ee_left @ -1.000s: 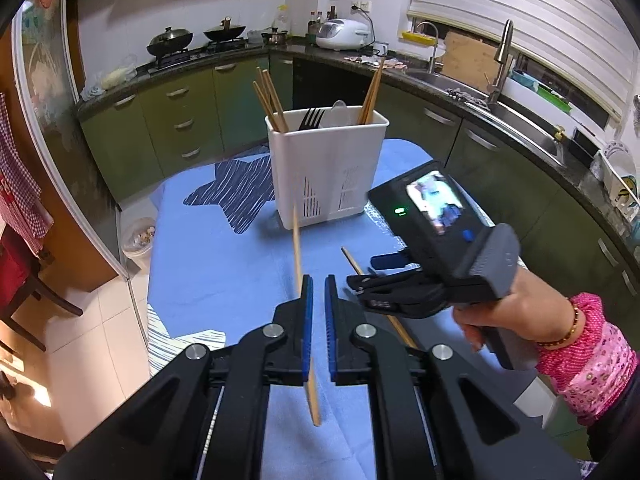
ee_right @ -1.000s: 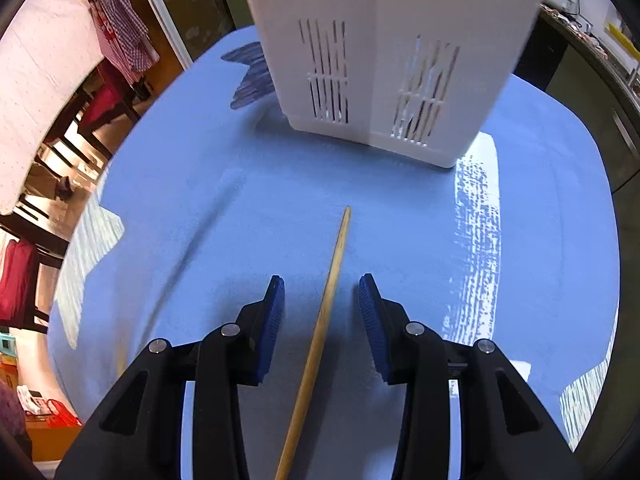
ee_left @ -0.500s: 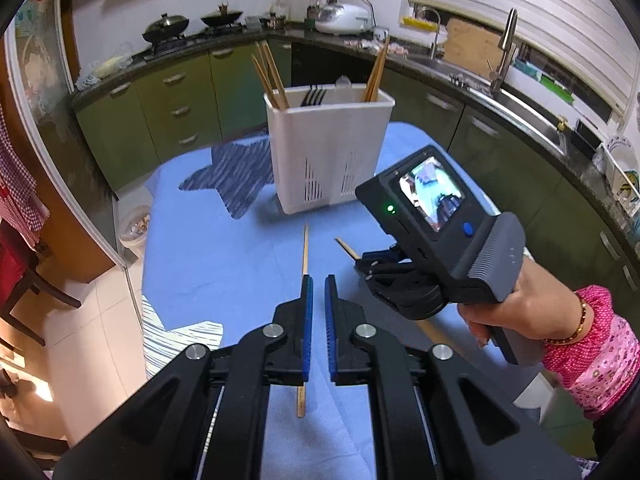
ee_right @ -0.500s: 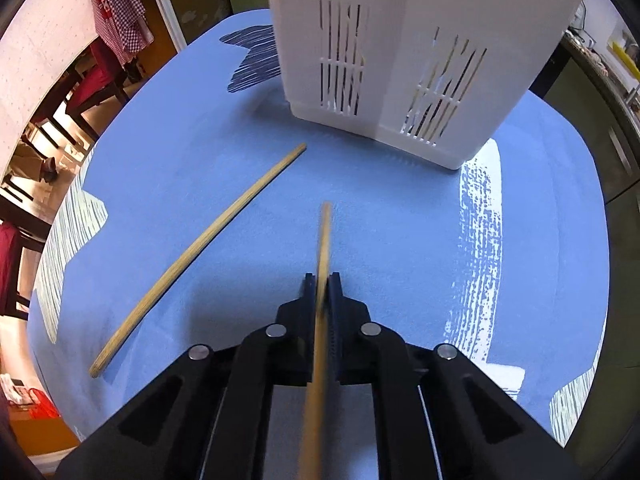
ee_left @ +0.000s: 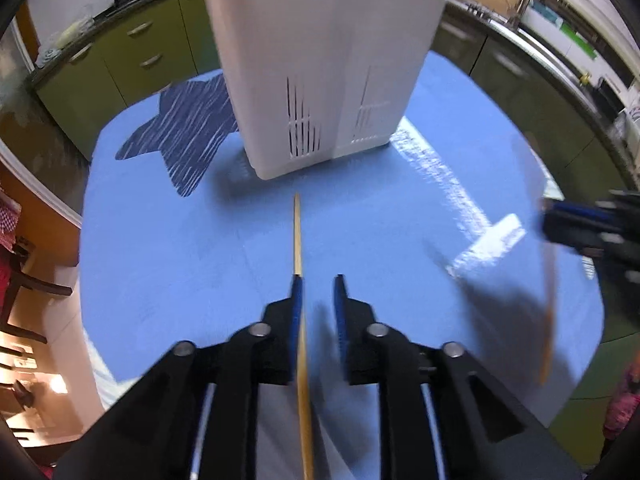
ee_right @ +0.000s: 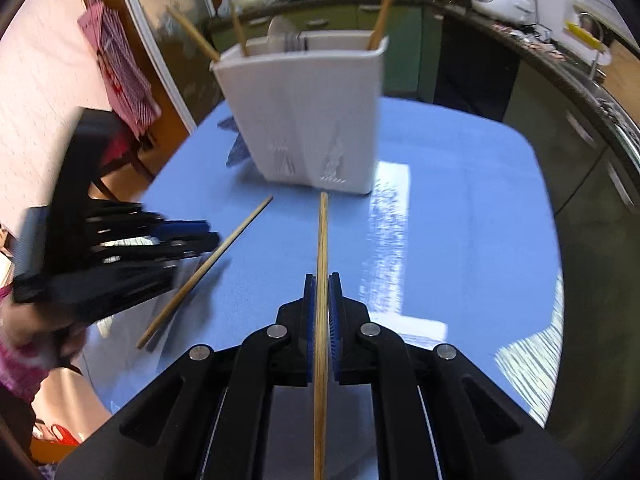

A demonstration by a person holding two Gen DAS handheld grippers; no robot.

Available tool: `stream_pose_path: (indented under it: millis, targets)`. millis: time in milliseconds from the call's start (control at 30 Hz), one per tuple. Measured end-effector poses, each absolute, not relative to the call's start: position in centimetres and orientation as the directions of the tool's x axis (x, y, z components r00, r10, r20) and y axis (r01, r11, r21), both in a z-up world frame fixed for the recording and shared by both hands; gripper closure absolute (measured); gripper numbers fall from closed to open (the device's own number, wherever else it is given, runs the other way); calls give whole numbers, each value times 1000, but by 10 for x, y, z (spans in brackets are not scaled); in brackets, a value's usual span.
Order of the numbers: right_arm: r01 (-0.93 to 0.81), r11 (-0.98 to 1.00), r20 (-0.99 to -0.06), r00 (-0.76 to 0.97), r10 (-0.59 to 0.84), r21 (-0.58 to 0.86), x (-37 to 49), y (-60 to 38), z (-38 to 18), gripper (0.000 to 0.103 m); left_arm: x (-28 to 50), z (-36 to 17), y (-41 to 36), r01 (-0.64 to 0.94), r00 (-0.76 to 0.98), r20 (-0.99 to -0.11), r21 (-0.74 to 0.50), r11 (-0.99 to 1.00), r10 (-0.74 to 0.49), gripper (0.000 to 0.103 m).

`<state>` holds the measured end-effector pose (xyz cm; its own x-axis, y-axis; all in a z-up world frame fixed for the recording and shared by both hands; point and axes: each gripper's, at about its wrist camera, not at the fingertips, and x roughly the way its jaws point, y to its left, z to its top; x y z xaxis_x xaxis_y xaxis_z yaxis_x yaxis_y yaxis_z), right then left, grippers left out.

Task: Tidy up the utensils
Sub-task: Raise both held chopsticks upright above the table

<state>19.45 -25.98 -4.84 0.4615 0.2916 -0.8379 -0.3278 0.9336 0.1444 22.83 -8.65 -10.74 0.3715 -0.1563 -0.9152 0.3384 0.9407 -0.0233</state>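
Note:
A white utensil holder (ee_left: 328, 80) (ee_right: 308, 112) stands on the blue cloth with chopsticks and forks in it. One wooden chopstick (ee_left: 297, 236) (ee_right: 208, 268) lies flat on the cloth in front of it. My left gripper (ee_left: 318, 280) (ee_right: 204, 236) hovers low over that chopstick. Its jaws are opening, and the stick runs along the left pad without being squeezed. My right gripper (ee_right: 322, 276) (ee_left: 552, 220) is shut on a second chopstick (ee_right: 322, 236), held off the cloth and pointing at the holder. That stick shows as a blur (ee_left: 548, 320) in the left wrist view.
The blue tablecloth (ee_left: 180, 264) (ee_right: 460, 208) has a dark star patch (ee_left: 188, 136) left of the holder. Green kitchen cabinets (ee_left: 132, 60) and a counter with a sink (ee_left: 532, 12) ring the table. A chair (ee_right: 128, 152) stands off the left edge.
My left gripper has dropped close to the cloth over the lying chopstick and its jaws have parted. My right gripper closed on the other chopstick and lifted it off the cloth.

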Motion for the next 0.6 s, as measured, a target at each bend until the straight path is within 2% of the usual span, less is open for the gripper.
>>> stream_pose_path:
  millis: [467, 600]
  targets:
    - [-317, 933, -828, 468, 308, 168, 185, -278, -46, 96, 260, -139, -97, 329, 219, -974, 15, 944, -60, 83]
    - [-317, 933, -828, 468, 310, 171, 183, -278, -46, 96, 266, -141, -96, 320, 187, -980, 1, 947, -62, 91]
